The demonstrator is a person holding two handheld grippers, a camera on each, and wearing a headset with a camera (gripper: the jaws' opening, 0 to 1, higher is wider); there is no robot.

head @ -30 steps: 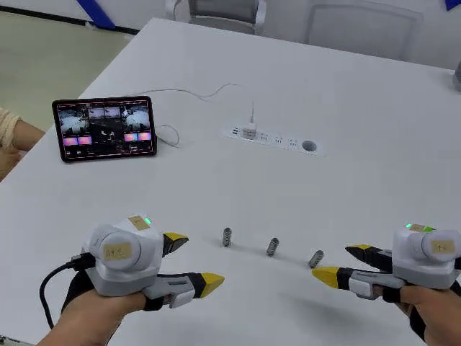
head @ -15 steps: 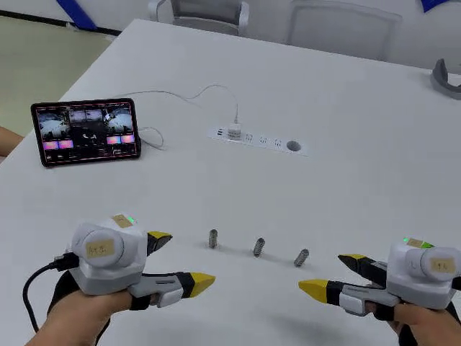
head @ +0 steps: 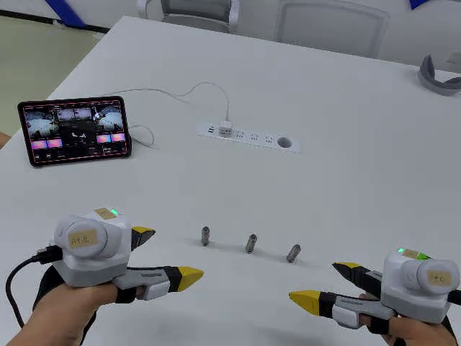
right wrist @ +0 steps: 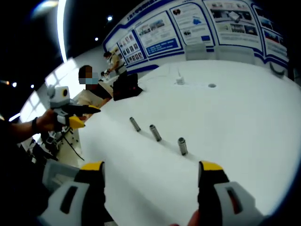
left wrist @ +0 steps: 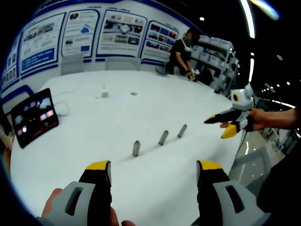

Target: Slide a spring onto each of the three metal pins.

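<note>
Poster wall [left wrist: 80,33]: runs along the far side of the room in both gripper views.

Table [head: 346,108]: white and wide, carries everything below.

Two chairs [head: 328,25]: grey, pushed up to the far edge.

Tablet [head: 74,130]: lies flat at far left with its screen lit, turned slightly askew.

Left gripper [head: 167,252]: held in a hand [head: 65,310] at near left. Jaws yellow-tipped, spread wide, pinching nothing. Points right toward the pins and hovers above the table, with a black cord [head: 18,274] at its back.

Right gripper [head: 322,282]: held at near right. Jaws likewise spread apart with nothing between them. Points left toward the pins.

Power strip [head: 248,136]: white, lies past mid-table, with a plug [head: 225,130] near its left end.

Cable [head: 173,94]: thin and white, loops from that plug toward the tablet.

Grey band [head: 438,76]: curved, rests near the far right edge.

Three pins [head: 251,243]: stand upright in a short row near the front of the table, between the two grippers and a little beyond their tips. Apart from one another and from both grippers. Ribbed from top to base in the head view, like springs [head: 293,253] already on. Plain metal posts in the gripper views, too small to settle.
</note>
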